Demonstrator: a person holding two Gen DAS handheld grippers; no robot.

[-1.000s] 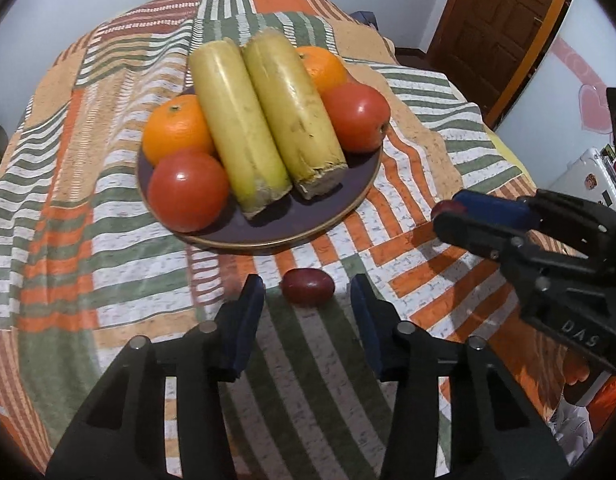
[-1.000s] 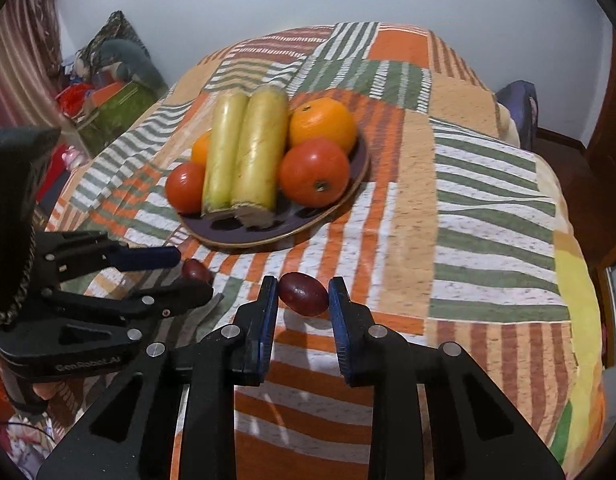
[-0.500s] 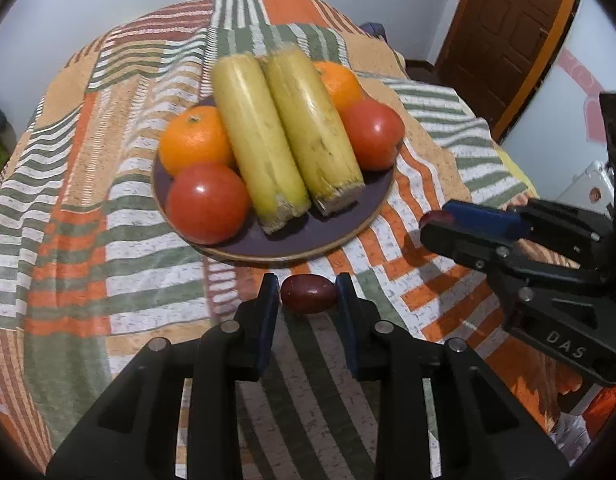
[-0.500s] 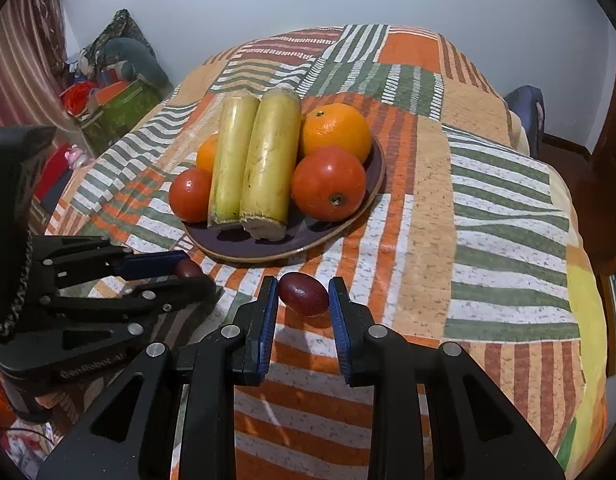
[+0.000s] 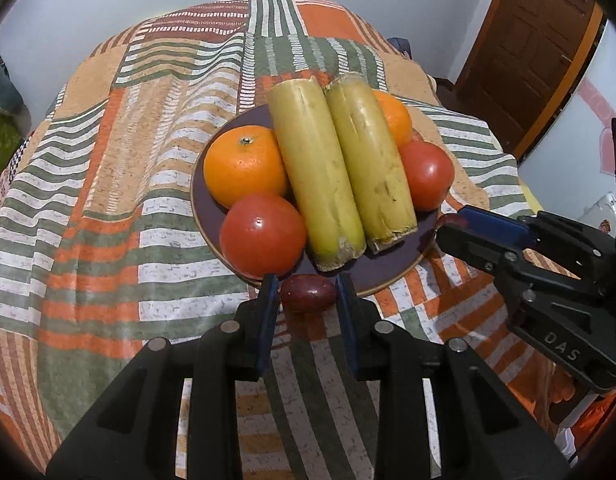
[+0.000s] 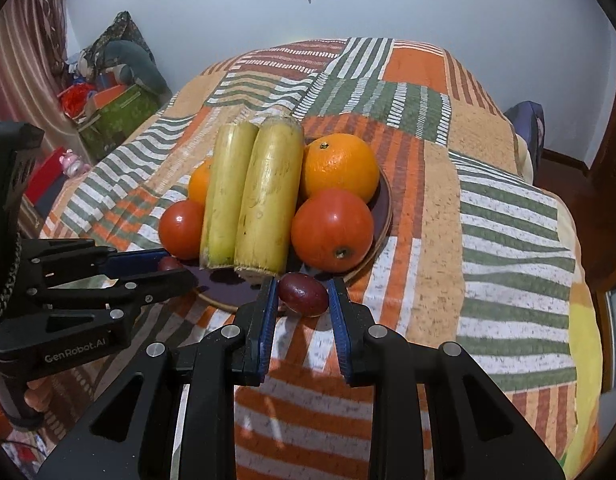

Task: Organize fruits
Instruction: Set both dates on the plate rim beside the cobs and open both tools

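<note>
While the patchwork bedspread (image 5: 108,208) carries everything, its near edge is cut off under both tools. On it, towards the middle, sits the dark plate (image 5: 391,268), mostly covered by its load: two yellow-green stalk pieces (image 5: 339,168) lying side by side, long axes running from the plate's near rim to its far rim, cut ends facing the cameras. Two oranges (image 5: 244,166) flank them at the far side and two tomatoes (image 5: 262,234) at the near side; in the left wrist view the right-hand orange is largely hidden behind a stalk. The left gripper (image 5: 307,294) is clenched on a dark red grape (image 5: 307,294) just above the plate's near rim, the grape's long axis running crosswise between the blue pads. The right gripper (image 6: 302,288) likewise grasps a second grape (image 6: 302,288), long axis crosswise and slightly tilted, at the plate's near right rim. Seen from each other's camera, each grape shows only as a small red tip between the fingers.
</note>
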